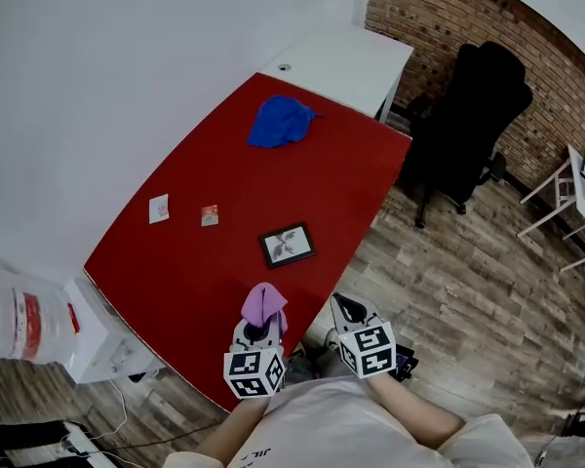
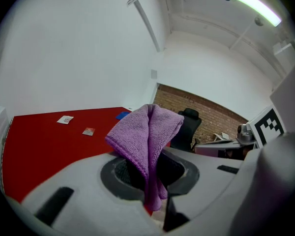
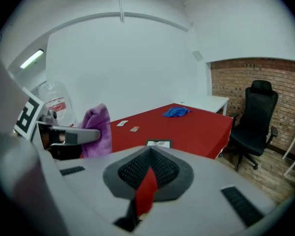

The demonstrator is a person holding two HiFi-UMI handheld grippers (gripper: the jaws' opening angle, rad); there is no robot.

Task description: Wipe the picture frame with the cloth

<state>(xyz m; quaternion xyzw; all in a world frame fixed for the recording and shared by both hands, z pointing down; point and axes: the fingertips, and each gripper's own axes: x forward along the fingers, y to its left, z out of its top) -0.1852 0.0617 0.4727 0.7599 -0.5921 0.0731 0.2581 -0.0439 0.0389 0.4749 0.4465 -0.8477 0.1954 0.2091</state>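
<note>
A small black picture frame [image 1: 288, 245] lies flat on the red table [image 1: 224, 164], near its front right edge; in the right gripper view the picture frame [image 3: 159, 143] shows just beyond my jaws. My left gripper [image 1: 262, 326] is shut on a purple cloth [image 1: 264, 305], which sticks up between its jaws and hangs over the table's near edge. That cloth [image 2: 147, 140] fills the middle of the left gripper view. My right gripper [image 1: 347, 309] is shut with nothing in it, off the table's near right edge. The purple cloth [image 3: 96, 131] shows at the left of the right gripper view.
A crumpled blue cloth [image 1: 279, 121] lies at the table's far end. Two small cards [image 1: 158, 208] [image 1: 210, 214] lie near the left edge. A white desk [image 1: 341, 64] adjoins the far end, a black office chair [image 1: 473, 125] stands to the right, and a water jug [image 1: 19, 320] is at the near left.
</note>
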